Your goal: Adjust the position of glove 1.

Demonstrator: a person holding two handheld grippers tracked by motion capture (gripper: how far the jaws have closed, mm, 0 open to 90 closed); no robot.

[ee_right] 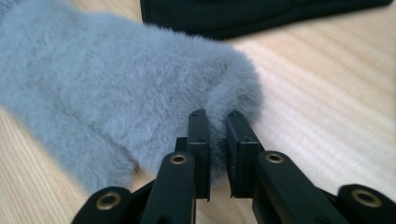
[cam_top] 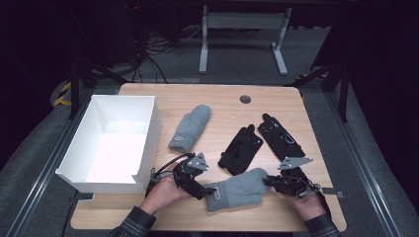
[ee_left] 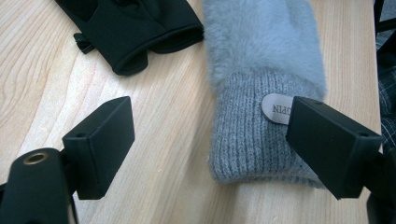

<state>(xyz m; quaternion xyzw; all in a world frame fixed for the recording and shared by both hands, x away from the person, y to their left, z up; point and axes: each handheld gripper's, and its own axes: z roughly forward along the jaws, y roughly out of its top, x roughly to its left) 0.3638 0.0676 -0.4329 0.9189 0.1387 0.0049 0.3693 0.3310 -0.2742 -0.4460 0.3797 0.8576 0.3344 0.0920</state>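
Note:
A fluffy grey mitten point(cam_top: 238, 188) lies flat near the table's front edge, between my two grippers. My right gripper point(cam_top: 269, 181) pinches the mitten's furry tip point(ee_right: 116, 84); its jaws point(ee_right: 217, 116) stand almost together with fur squeezed between them. My left gripper point(cam_top: 205, 190) sits at the knitted cuff end. In the left gripper view its jaws point(ee_left: 210, 121) stand wide apart, one over bare wood, the other in front of the cuff point(ee_left: 252, 140) beside its small label, not pressing on it. A second grey mitten point(cam_top: 190, 127) lies farther back.
A white open box point(cam_top: 144, 129) stands at the table's left. Two black gloves point(cam_top: 240, 148) point(cam_top: 279, 136) lie in the middle right, just behind the held mitten; one shows as a black glove point(ee_left: 135, 23) close to the cuff. A round cable hole point(cam_top: 245, 99) sits at the back.

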